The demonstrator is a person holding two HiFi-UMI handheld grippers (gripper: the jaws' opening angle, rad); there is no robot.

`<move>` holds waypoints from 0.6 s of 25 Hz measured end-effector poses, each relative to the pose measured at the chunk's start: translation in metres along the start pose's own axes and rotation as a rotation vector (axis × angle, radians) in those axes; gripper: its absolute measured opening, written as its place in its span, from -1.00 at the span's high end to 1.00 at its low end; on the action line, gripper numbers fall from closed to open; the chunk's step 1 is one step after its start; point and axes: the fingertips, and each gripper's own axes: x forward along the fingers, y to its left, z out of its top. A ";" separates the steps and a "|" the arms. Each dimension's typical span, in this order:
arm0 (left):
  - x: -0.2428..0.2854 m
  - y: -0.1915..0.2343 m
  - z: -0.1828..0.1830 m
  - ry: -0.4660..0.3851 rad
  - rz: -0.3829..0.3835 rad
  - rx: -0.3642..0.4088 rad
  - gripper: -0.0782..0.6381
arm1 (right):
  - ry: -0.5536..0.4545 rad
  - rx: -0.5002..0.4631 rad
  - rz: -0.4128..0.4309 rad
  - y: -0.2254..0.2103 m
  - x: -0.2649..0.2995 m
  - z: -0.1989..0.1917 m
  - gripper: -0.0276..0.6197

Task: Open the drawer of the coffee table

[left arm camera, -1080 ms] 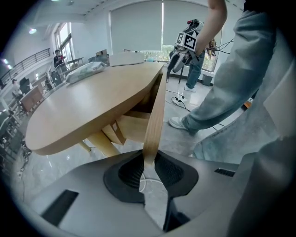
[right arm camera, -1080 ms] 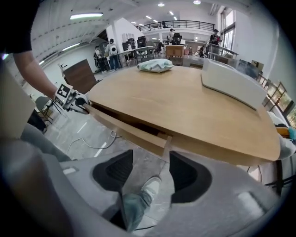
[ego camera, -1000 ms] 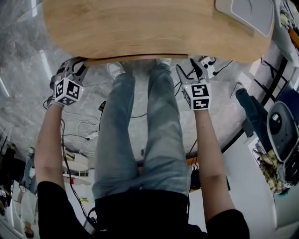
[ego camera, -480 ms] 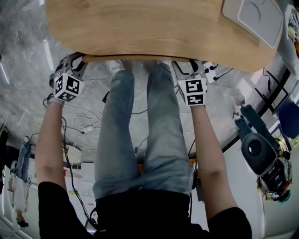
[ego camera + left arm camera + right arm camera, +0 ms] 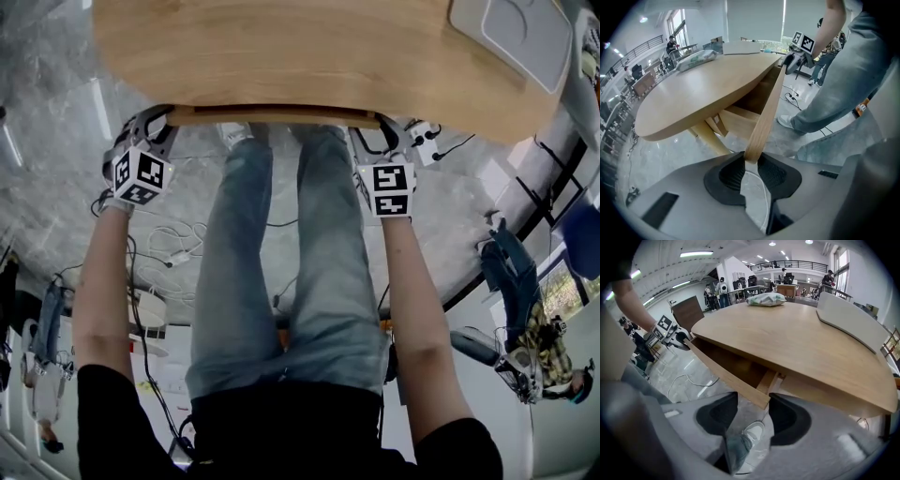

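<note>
Raised the right hand-held gripper (image 5: 752, 408) since a second ago, from below the tabletop (image 5: 797, 338) edge up to the right end of the drawer front (image 5: 726, 373). Been closing its jaws just now, with the plank's squared corner between the black pads (image 5: 717, 416) but a gap left on both sides: not clamped, released. Holding the plank's other end with the left hand-held gripper (image 5: 751, 160), thin edge pinched between ribbed black pads (image 5: 733, 173), jaws just eased slightly wider yet pressing on the wood.

Drawer (image 5: 743, 363) pulled partway out: shallow box of pale wood straight ahead of the right hand-held gripper, spanning from one hand-held gripper to the other under the near edge. Above and beyond both, oval top of smooth light wood grain with a rounded rim.

Farther across from the right hand-held gripper, a white flat board (image 5: 846, 317) with rounded corners and a soft green-and-white packet (image 5: 766, 298). Below the hand-held grippers, polished grey marbled floor (image 5: 56, 187), loose white cables (image 5: 173, 253), and legs (image 5: 281, 281) in blue jeans between the two. Large open hall behind, with ceiling strip lights (image 5: 696, 254) and a railed gallery (image 5: 797, 263).
</note>
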 end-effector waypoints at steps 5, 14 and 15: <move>-0.002 -0.020 -0.008 0.007 -0.014 -0.007 0.52 | 0.013 0.011 -0.001 0.010 -0.005 -0.016 0.28; -0.004 -0.062 -0.020 -0.001 -0.016 -0.057 0.52 | 0.046 0.006 0.004 0.024 -0.017 -0.048 0.28; -0.004 -0.066 -0.020 0.001 -0.017 -0.059 0.52 | 0.050 0.005 0.005 0.025 -0.018 -0.050 0.28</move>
